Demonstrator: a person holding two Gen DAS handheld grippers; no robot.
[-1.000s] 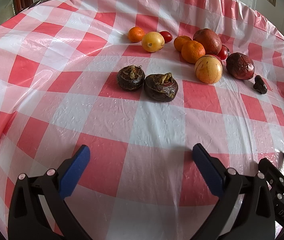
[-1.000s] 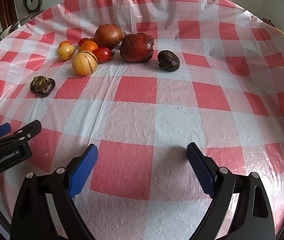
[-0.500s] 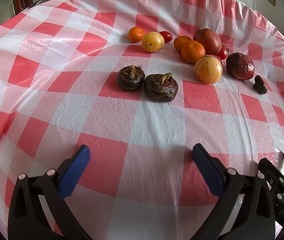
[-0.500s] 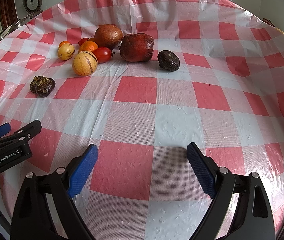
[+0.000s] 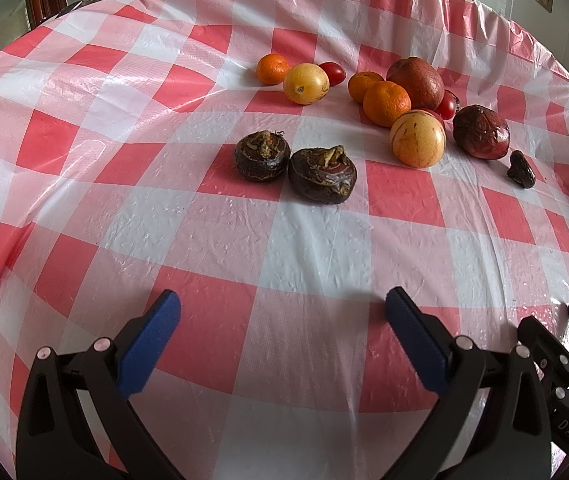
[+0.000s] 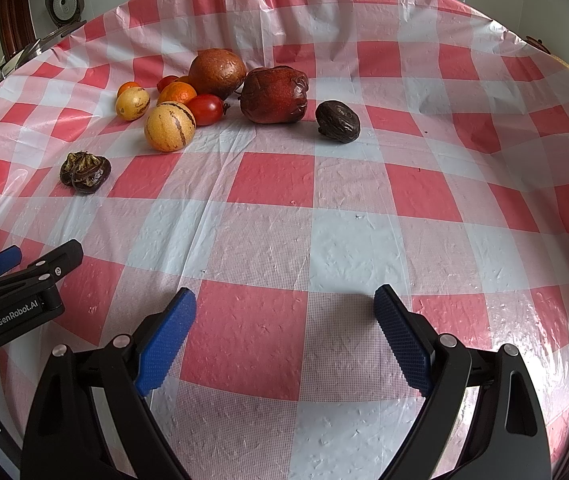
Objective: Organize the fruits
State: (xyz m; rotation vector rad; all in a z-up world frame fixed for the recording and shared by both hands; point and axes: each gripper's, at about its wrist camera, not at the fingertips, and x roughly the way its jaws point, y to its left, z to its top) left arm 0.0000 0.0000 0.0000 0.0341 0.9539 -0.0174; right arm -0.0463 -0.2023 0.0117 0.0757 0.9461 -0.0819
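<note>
Two tools hover low over the near edge of the desk [image 5: 316, 248], which is covered by a red-and-white checked cloth. The left tool [image 5: 282, 320] has its blue pads spread wide with nothing between them, and the right tool [image 6: 284, 316] is spread the same way and also holds nothing.

All the fruit lies on the far half of the desk, well apart from both tools. Nearest the left tool sit two dark water chestnuts [image 5: 294, 162], touching side by side. Beyond them, toward the far edge, a small orange [image 5: 272, 68], a yellow round fruit [image 5: 305, 83] and a cherry tomato [image 5: 332, 73] form one little group. To their right is a tighter cluster: two mandarins [image 5: 380, 98], a brown pomegranate [image 5: 416, 82], a striped yellow melon-like fruit [image 5: 417, 144] and another tomato [image 6: 205, 109] tucked among them. Just right of that cluster rests a dark red wrinkled pomegranate [image 6: 275, 95], and beside it, slightly apart, a small shrivelled dark fruit [image 6: 338, 121], possibly a passion fruit, though the fisheye view leaves that uncertain.
</note>
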